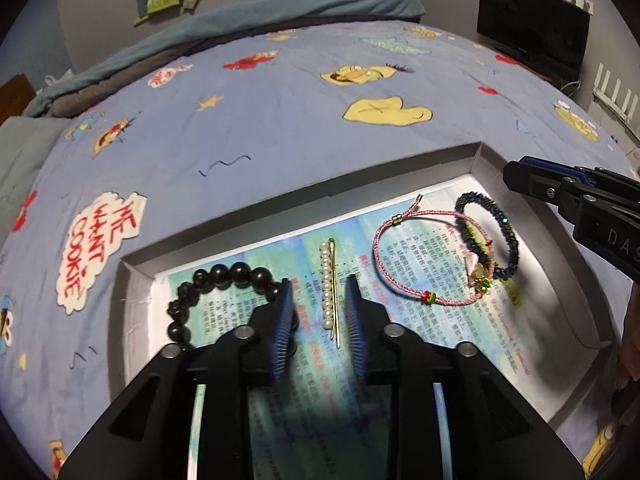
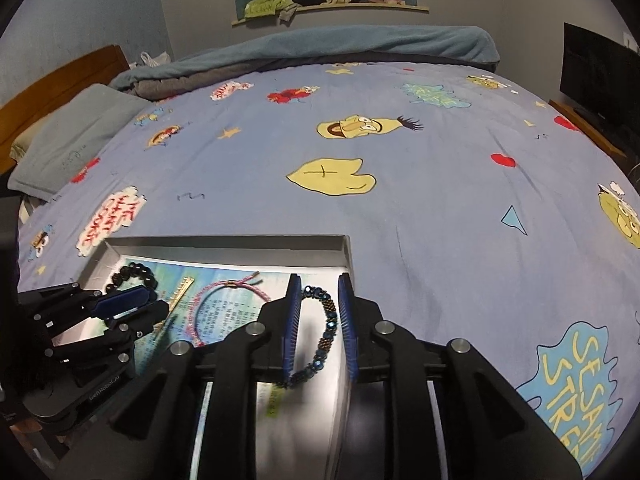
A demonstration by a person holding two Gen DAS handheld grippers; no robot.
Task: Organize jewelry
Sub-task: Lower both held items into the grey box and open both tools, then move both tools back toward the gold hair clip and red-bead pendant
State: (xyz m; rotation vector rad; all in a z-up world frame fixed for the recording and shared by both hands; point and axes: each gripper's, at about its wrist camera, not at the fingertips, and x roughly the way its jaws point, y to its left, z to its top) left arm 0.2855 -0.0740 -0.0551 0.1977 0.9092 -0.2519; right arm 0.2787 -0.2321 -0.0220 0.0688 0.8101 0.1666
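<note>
A shallow white box (image 1: 478, 160) lined with printed paper lies on the bed. In it lie a dark bead bracelet (image 1: 224, 280), a pearl hairpin (image 1: 330, 292), a pink cord bracelet (image 1: 416, 260) and a blue bead bracelet (image 1: 490, 236). My left gripper (image 1: 319, 292) is open, its fingers either side of the hairpin, just above it. My right gripper (image 2: 319, 292) is open, hovering over the blue bead bracelet (image 2: 326, 332), which lies between its fingers. The right gripper also shows at the right edge of the left wrist view (image 1: 560, 192).
The box sits on a blue cartoon-print bedspread (image 1: 280, 120). A folded blanket (image 2: 320, 48) and pillow (image 2: 72, 136) lie at the far end. A dark screen (image 1: 532, 28) stands at the right. A shelf with clothes (image 2: 320, 0) is on the wall.
</note>
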